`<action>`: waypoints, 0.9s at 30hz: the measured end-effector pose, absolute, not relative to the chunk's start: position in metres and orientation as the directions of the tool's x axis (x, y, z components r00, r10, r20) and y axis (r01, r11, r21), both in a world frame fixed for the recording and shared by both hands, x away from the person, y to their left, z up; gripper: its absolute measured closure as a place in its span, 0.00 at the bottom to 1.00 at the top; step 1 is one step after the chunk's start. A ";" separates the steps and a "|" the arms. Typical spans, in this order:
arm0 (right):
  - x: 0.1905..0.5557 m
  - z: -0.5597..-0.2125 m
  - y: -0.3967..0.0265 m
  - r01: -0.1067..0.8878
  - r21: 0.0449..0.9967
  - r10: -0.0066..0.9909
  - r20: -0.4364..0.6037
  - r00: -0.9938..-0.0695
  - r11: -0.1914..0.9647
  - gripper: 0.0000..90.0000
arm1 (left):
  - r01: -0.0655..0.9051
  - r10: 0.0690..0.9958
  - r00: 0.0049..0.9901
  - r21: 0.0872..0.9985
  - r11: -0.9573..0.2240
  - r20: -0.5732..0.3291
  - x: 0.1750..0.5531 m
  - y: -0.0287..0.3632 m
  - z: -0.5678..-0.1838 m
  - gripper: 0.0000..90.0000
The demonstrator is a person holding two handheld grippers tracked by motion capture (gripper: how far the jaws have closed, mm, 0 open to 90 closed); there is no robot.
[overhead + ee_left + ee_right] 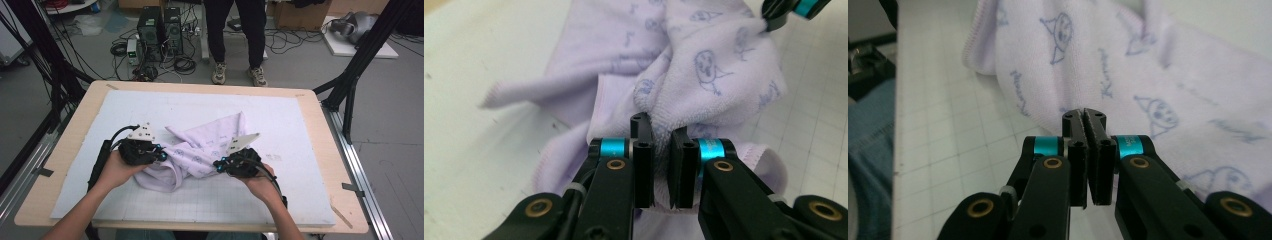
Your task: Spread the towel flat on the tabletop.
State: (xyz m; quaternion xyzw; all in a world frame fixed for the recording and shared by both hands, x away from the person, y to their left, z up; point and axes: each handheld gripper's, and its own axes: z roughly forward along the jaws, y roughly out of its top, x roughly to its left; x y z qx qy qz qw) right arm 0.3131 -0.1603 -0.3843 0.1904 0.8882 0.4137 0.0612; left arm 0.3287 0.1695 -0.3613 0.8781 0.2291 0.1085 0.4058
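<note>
The left hand-held gripper has its jaws almost together, and a fold of the lilac towel is pinched between the pads. The right hand-held gripper is closed completely; its pads meet on the edge of the same towel, so each one holds a part of the cloth.

In the high view the left hand-held gripper is at the left end of the towel and the right hand-held gripper is at its lower right side, so the cloth lies between the two, touching both. The towel is crumpled, not flat. Its long axis goes from the lower left, near the left gripper, up to the right, where one corner points toward the far side of the tabletop. It lies in the near middle part of the white mat.

The gripper views show small blue drawings of faces and words on the towel, which the high view shows as faint marks. The left gripper view also shows the tip of the other gripper at its top right corner. The high view shows a person's legs standing behind the tabletop, and computers on the floor.
</note>
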 end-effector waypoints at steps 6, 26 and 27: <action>0.328 -0.359 -0.176 0.286 0.768 0.451 -0.004 -0.893 0.574 0.99 | 0.313 0.510 0.859 0.740 -0.595 0.047 0.354 0.156 -0.350 0.92; 0.323 -0.381 -0.159 0.291 0.767 0.437 0.015 -0.899 0.572 0.75 | 0.316 0.490 0.871 0.746 -0.586 0.017 0.324 0.165 -0.355 0.51; 0.318 -0.384 -0.156 0.287 0.757 0.427 0.011 -0.904 0.587 0.74 | 0.311 0.484 0.875 0.743 -0.592 0.019 0.319 0.163 -0.359 0.51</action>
